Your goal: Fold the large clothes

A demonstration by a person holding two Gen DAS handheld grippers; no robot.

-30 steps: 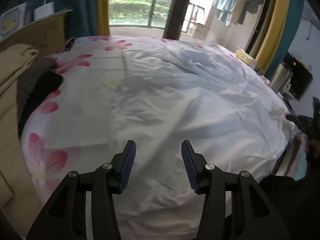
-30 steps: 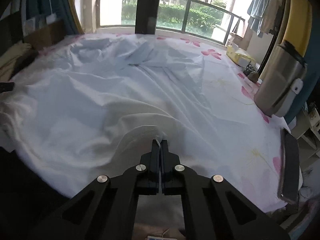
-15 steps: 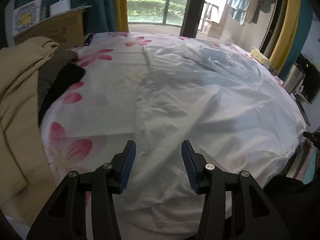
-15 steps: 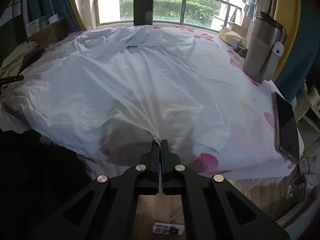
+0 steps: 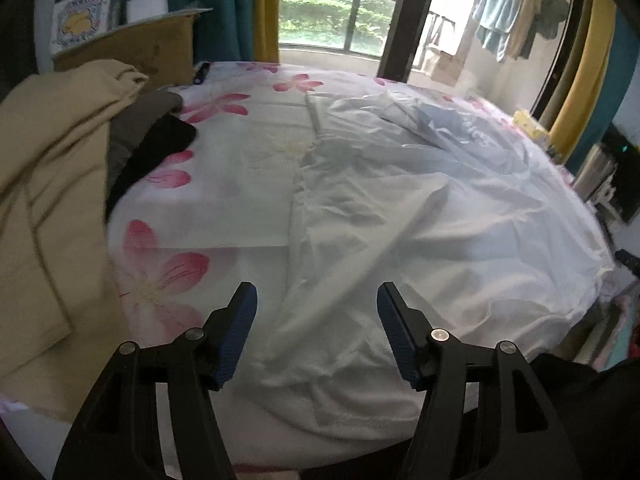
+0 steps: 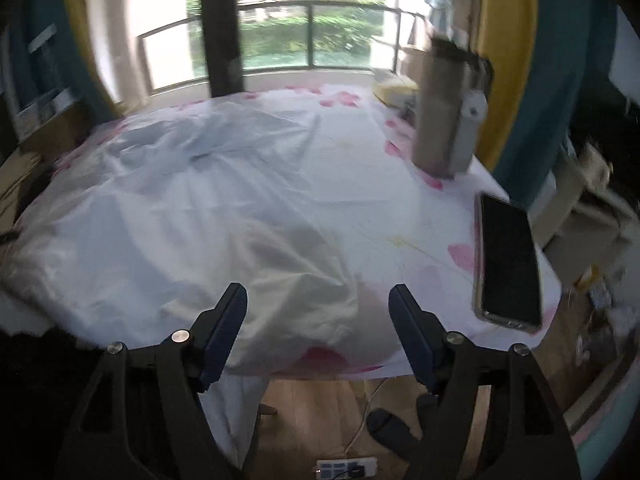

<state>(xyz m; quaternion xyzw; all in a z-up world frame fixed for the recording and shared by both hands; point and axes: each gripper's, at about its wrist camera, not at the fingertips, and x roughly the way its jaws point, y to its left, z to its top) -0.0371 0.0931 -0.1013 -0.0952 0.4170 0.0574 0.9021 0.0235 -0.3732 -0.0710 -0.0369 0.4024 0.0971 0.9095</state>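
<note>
A large pale blue-white garment (image 5: 420, 208) lies spread and creased over a table with a pink-flowered cloth (image 5: 224, 184). My left gripper (image 5: 316, 316) hovers over the garment's near left edge, its jaws opening, and nothing is pressed between the blue pads. In the right wrist view the same garment (image 6: 192, 216) covers the left and middle of the table. My right gripper (image 6: 318, 320) hangs above its near right corner, jaws opening wide, the cloth lying loose below them.
A beige garment (image 5: 48, 184) and dark clothes (image 5: 152, 148) are piled at the left. On the right stand a metal flask (image 6: 444, 108) and a phone (image 6: 508, 264) near the table edge. A cardboard box (image 5: 132, 48) sits at back left. A power strip (image 6: 346, 470) lies on the wooden floor.
My right gripper has let go of the garment's hem and opened wide, swinging to the right. My left gripper has opened wider and shifted slightly left.
</note>
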